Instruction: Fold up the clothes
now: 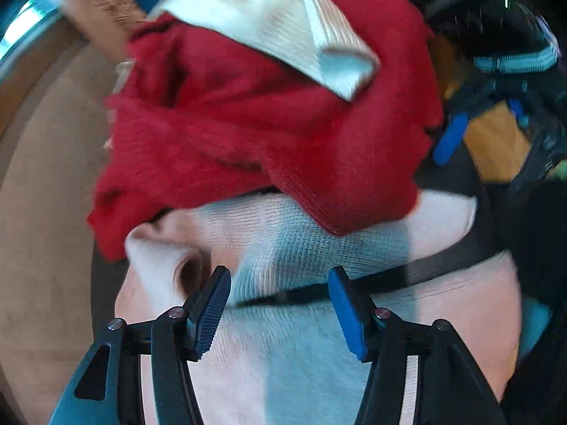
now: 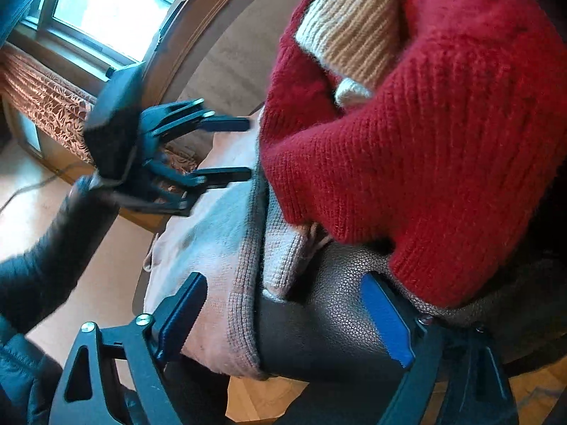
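A red knit sweater [image 1: 248,124] [image 2: 443,124] lies bunched in a heap, with a cream ribbed garment [image 1: 283,24] [image 2: 354,24] on top of it. Under the heap spreads a pale pink knit garment [image 1: 301,336] [image 2: 212,248], draped over a dark leather seat [image 2: 319,318]. My left gripper [image 1: 278,279] [image 2: 241,148] points down at the pink knit, open, nothing between its pads. My right gripper [image 2: 283,283] [image 1: 483,124] stands open and wide at the seat's near edge, with the pink garment's ribbed hem and bare leather between its fingers, neither pressed.
A dark sleeve [image 2: 53,248] holds the left gripper. Behind are a bright window [image 2: 106,7] and a patterned brown curtain [image 2: 46,99]. A beige surface [image 1: 46,212] lies left of the heap. Wooden floor [image 2: 269,400] shows below the seat.
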Action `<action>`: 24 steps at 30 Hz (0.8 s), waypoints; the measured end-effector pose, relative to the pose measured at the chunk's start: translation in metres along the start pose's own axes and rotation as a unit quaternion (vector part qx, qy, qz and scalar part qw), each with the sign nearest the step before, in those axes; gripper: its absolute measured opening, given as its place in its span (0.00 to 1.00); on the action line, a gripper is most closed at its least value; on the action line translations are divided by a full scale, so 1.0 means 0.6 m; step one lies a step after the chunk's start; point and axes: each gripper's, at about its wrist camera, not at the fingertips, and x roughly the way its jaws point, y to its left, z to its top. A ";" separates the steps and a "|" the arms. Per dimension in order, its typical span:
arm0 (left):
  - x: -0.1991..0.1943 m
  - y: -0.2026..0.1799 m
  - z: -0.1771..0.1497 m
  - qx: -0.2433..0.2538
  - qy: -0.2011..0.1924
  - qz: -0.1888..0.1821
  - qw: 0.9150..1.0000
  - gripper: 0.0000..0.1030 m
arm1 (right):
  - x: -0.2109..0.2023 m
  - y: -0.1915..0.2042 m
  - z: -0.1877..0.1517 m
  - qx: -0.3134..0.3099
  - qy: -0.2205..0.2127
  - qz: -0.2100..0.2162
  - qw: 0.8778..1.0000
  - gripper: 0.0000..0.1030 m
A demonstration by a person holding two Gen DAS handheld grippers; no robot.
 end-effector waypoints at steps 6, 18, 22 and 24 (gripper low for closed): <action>0.053 0.000 0.028 0.019 0.015 -0.038 0.999 0.58 | 0.025 0.016 0.002 -0.016 0.008 0.004 1.000 0.97; -0.096 0.111 -0.076 -0.344 -0.182 -0.111 0.914 0.17 | 0.012 0.017 -0.023 -0.029 0.004 -0.012 1.000 1.00; -0.183 0.153 -0.177 -0.456 -0.281 -0.106 0.838 0.17 | 0.021 0.027 -0.031 -0.032 0.004 -0.029 0.999 1.00; -0.220 0.165 -0.243 -0.517 -0.328 -0.107 0.783 0.17 | 0.027 0.035 -0.035 -0.034 0.005 -0.043 0.999 1.00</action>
